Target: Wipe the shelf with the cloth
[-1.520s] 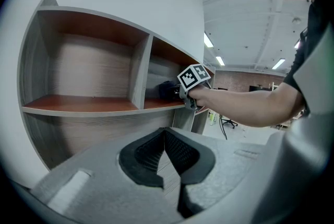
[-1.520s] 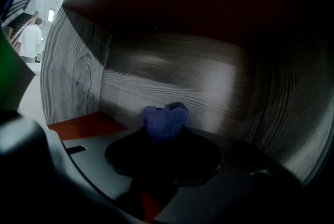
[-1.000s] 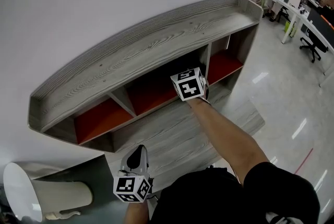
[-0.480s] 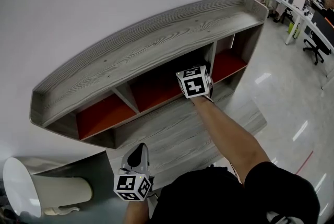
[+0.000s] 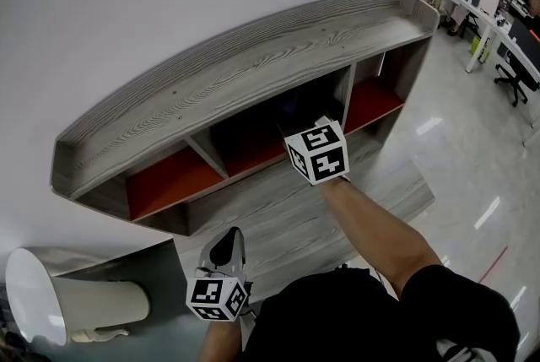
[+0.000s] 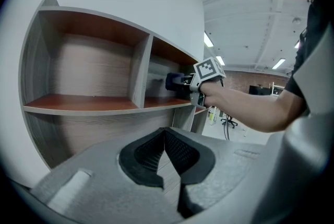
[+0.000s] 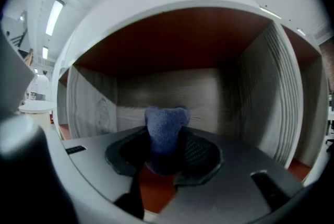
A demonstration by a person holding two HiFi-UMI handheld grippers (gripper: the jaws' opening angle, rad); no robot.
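The grey wooden shelf [image 5: 253, 69] stands against a white wall, with several compartments that have red floors. My right gripper [image 7: 166, 151] is shut on the blue cloth [image 7: 166, 125], which sticks up between its jaws. It faces into the middle compartment [image 7: 172, 87], just in front of its opening. In the head view its marker cube [image 5: 317, 152] hides the jaws. The left gripper view shows that gripper with the cloth [image 6: 175, 82] at the shelf's front edge. My left gripper [image 6: 166, 137] is shut and holds nothing, low near my body [image 5: 226, 246], apart from the shelf.
A grey wooden ledge [image 5: 287, 213] runs below the compartments. A white rounded object [image 5: 51, 301] stands at the lower left on the floor. Office desks and chairs [image 5: 494, 14] stand at the far right across a glossy floor.
My right gripper has drawn back a little out of the middle compartment, toward me and to the right, with the cloth still in it. The left gripper has not moved.
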